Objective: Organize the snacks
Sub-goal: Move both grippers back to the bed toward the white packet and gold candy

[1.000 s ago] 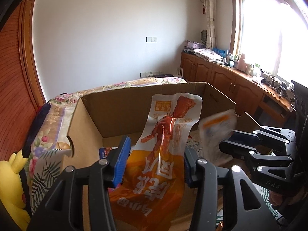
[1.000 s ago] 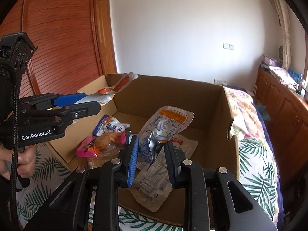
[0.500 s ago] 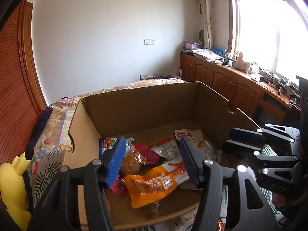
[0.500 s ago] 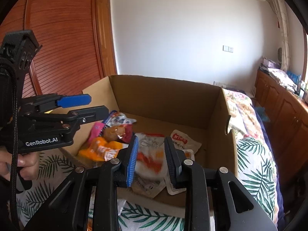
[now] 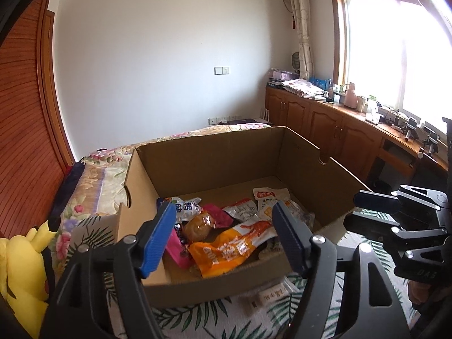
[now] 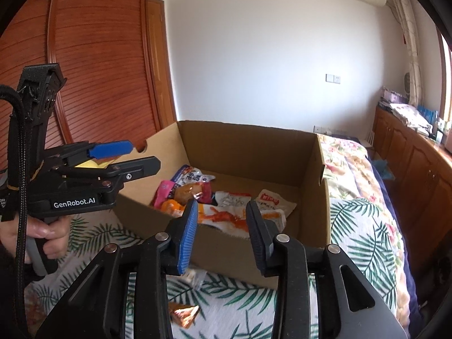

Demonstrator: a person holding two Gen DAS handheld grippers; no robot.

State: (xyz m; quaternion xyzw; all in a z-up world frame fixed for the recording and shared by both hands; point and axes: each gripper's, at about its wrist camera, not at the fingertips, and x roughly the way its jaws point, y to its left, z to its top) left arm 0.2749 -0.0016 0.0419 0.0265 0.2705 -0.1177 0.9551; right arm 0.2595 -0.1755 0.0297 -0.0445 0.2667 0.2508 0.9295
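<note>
Sitting on the leaf-print bedspread [image 5: 197,317], the open cardboard box [image 5: 214,158] fills the left wrist view. Inside, a heap of snacks: orange packet [image 5: 226,250] nearest the front wall, clear bun packet [image 5: 197,226] behind it, pink packet [image 5: 175,250] at left, blue-white packet [image 5: 183,206] toward the back left, white pouches [image 5: 268,197] at right. Left gripper [image 5: 223,236] hangs above the box's front edge, fingers spread wide, nothing between them, touching nothing. Right gripper [image 5: 364,207] shows at the right edge just outside the box, also parted. A small white packet [image 5: 272,293] lies on the bedspread in front of the box. Yellow plush toy [image 5: 22,276] at far left.

Right wrist view: same box [image 6: 248,147], same pile inside, with orange packet [image 6: 217,216] against the front wall, bun packet [image 6: 189,192], pink packet [image 6: 163,193], blue-white packet [image 6: 192,176], white pouches [image 6: 268,202]. Right gripper [image 6: 221,220] hovers before the front wall, fingers apart, empty. Left gripper [image 6: 124,156] at left over the box's side wall, fingers apart, empty, gripped by a hand [image 6: 39,237]. An orange foil wrapper [image 6: 183,313] lies on the bedspread [image 6: 361,226] below.
</note>
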